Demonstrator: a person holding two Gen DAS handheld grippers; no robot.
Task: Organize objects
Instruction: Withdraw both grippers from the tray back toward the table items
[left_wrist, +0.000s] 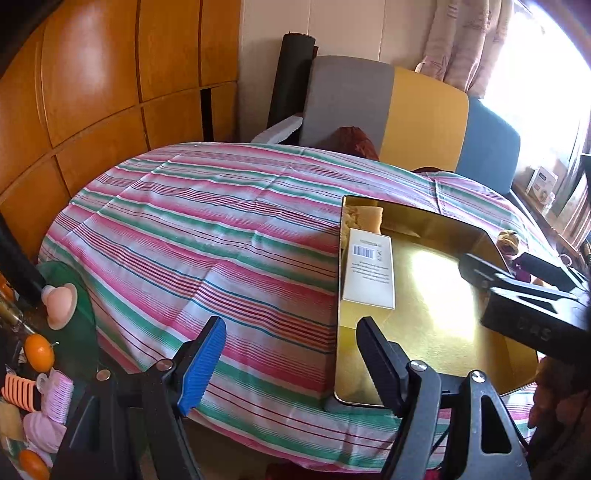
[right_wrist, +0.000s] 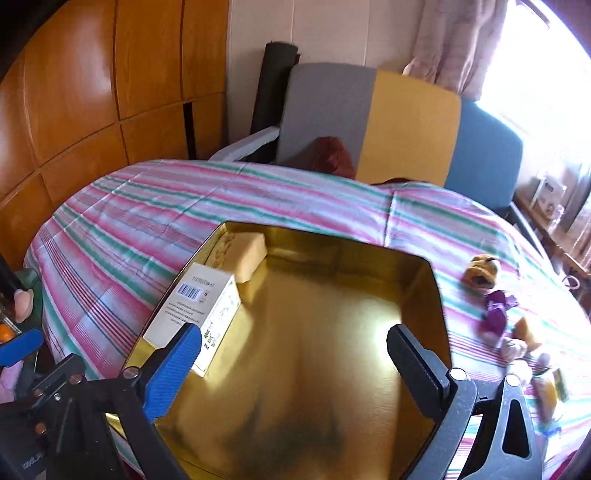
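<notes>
A shiny gold tin (right_wrist: 424, 280) (left_wrist: 436, 332) lies on the striped tablecloth. Inside it, along its left wall, lie a white carton with a barcode (right_wrist: 195, 314) (left_wrist: 369, 273) and, farther back, a yellow sponge (right_wrist: 251, 254) (left_wrist: 364, 216). My right gripper (right_wrist: 295, 350) hovers over the tin, open, with nothing between its fingers; its blue pad (right_wrist: 173, 369) is close beside the carton's near end. My left gripper (left_wrist: 293, 363) is open above the cloth at the tin's near left corner, empty. A plush toy in a purple outfit (right_wrist: 495, 306) lies on the cloth right of the tin.
A grey, yellow and blue sofa (right_wrist: 406, 122) stands behind the table, wooden cabinets (left_wrist: 92, 92) to the left. A green side table (left_wrist: 74, 332) at the left holds oranges (left_wrist: 38, 352), a pink item and combs. Small toys (right_wrist: 546, 387) lie near the right edge.
</notes>
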